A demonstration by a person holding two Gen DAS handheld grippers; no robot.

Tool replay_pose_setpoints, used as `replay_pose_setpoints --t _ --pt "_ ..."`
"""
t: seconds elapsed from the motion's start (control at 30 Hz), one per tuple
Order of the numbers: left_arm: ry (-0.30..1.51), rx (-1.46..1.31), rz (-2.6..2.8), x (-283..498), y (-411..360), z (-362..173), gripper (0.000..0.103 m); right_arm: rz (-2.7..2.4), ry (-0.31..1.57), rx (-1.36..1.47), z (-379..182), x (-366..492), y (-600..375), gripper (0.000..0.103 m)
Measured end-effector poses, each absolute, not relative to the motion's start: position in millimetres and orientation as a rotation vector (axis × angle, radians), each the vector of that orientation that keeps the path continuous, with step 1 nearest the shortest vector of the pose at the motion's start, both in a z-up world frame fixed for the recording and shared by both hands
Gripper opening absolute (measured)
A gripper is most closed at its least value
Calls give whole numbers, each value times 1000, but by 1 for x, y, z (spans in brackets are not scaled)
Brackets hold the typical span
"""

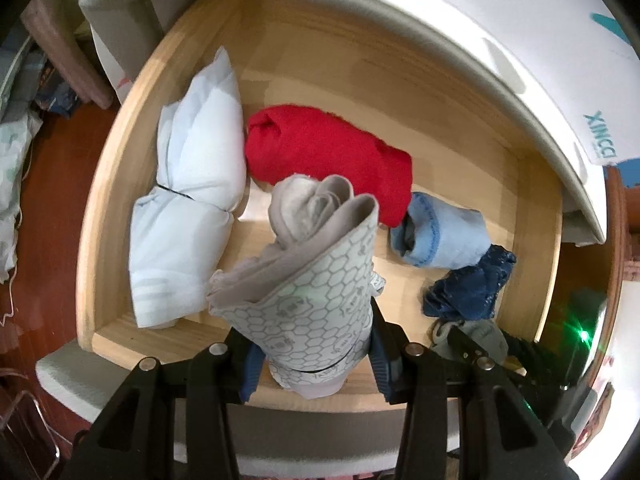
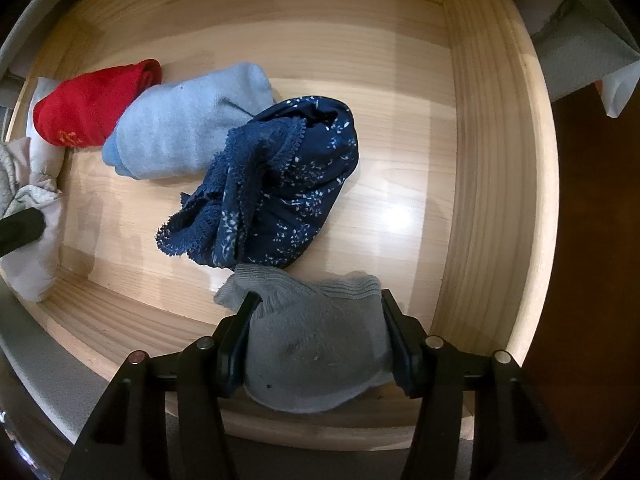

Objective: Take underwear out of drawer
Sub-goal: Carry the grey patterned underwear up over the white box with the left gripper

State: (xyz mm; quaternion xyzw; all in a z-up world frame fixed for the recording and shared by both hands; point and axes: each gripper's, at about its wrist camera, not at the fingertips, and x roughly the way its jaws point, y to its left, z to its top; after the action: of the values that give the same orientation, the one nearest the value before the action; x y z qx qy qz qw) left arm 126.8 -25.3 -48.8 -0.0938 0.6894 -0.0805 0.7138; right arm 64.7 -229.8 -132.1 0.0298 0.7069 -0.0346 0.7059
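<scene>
Item: rolled grey hexagon-print cotton underwear [image 1: 316,296], light, soft, apt to unroll, clenched mid-roll in my left gripper [image 1: 316,350] fingers above the open wooden drawer [image 1: 108,216]; my right gripper [image 2: 320,340] fingers pinch a limp grey knit bundle [image 2: 316,352] on the drawer floor.

Reddish wooden floor [image 1: 60,160], white cabinet top [image 1: 480,20], pale cloth heap [image 1: 10,200]

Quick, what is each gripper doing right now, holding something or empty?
Left gripper: closed on the rolled honeycomb-print garment.
Right gripper: closed on the grey garment at the drawer's front.
</scene>
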Motion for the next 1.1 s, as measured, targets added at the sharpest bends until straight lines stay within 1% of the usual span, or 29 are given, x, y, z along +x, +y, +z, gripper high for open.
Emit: replay_pose_setpoints --t 0.27,0.67,0.9,1.1 --pt "1474 -152 -224 118 -24 -32 45 -73 1565 68 -128 61 -234 53" --pt "1325 21 -303 99 -28 20 45 -73 1564 73 -127 60 -236 53" --pt "1214 92 -362 87 -31 66 45 -73 1565 74 -127 60 -237 53" --pt "1084 82 -382 88 -25 127 45 -74 1566 76 -126 61 -236 53"
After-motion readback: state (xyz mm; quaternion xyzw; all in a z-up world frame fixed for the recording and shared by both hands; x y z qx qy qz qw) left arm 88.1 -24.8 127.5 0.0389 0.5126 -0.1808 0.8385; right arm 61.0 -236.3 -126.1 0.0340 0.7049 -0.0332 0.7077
